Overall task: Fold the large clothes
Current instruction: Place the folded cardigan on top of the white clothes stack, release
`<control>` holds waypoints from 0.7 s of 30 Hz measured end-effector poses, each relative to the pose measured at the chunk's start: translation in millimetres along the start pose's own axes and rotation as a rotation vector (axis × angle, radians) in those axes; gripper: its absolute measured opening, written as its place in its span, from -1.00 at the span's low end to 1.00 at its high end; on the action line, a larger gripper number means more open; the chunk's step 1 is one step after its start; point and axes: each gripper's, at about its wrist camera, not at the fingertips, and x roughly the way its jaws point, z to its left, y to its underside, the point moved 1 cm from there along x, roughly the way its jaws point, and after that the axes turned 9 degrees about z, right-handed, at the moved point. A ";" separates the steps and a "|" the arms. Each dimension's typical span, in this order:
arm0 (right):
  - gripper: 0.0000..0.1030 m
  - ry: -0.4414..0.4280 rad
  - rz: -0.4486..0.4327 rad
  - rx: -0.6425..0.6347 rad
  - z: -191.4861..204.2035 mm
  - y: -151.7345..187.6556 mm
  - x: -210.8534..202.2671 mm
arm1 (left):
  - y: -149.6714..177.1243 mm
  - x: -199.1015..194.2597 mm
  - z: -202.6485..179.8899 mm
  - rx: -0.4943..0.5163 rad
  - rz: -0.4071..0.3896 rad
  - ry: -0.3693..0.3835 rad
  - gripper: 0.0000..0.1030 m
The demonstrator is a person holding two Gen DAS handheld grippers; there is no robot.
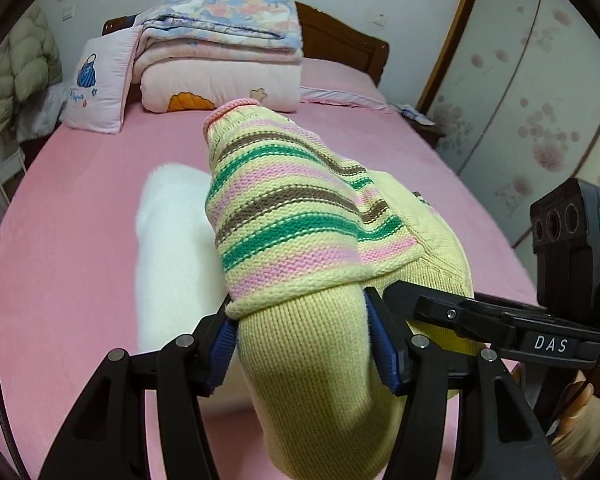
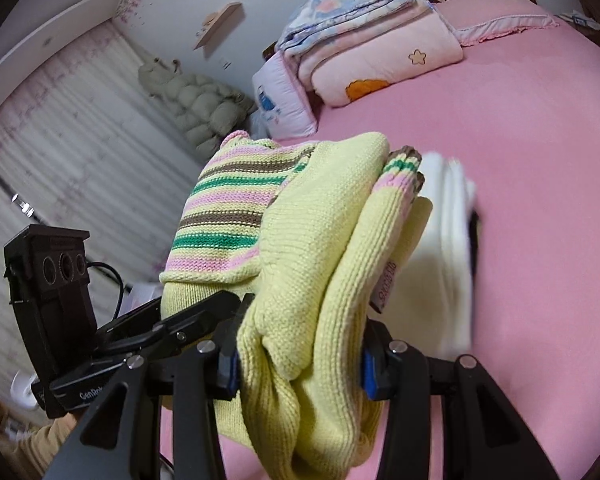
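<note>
— Between the jaws of the left gripper (image 1: 300, 344), what do you see?

— A thick fold of the yellow knit sweater (image 1: 308, 248). The blue pads (image 1: 222, 352) press into it from both sides, so those jaws are clenched on the sweater. Ahead of them the striped part, banded in pink, green and brown, bulges up and forward.

— And the right gripper (image 2: 300, 364)?

— Clamped as well. Its jaws pinch a bunched wad of the same sweater (image 2: 312, 248), with a striped cuff lying on top just ahead of them and a small label showing on the right side of the bundle.

— Where is the sweater, then?

— Gathered in a folded bundle held by both grippers above the pink bed (image 1: 80, 220). The two grippers are close together: seen from the left wrist, the right gripper's body sits just to the right of the jaws.

— Anything beyond the jaws?

— A white folded garment (image 1: 172, 240) lies on the bed, ahead and to the left of the left jaws, blurred in both views. Far ahead, at the headboard, sits a stack of folded quilts (image 1: 220, 56) with a pink pillow (image 1: 96, 88) leaning beside it.
</note>
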 end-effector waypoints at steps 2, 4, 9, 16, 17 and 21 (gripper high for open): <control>-0.07 0.031 0.010 0.013 -10.3 -22.6 32.6 | -11.1 28.3 18.0 -0.005 0.019 -0.031 0.18; -0.02 0.122 0.069 0.038 -26.2 -37.5 69.2 | -16.7 66.8 34.6 -0.022 0.071 -0.107 0.19; 0.13 0.228 0.184 0.119 -60.5 -32.5 102.8 | -4.0 98.9 52.4 -0.087 0.076 -0.127 1.00; 0.14 0.269 0.122 0.087 -51.5 -6.1 45.4 | 12.4 72.0 44.5 -0.153 0.059 -0.125 0.98; 0.14 0.276 0.115 0.083 -48.0 -0.3 33.2 | 16.2 62.1 39.6 -0.149 0.053 -0.115 0.98; 0.14 0.281 0.096 0.072 -27.5 19.6 -11.6 | 39.5 12.6 5.2 -0.139 0.028 -0.102 0.99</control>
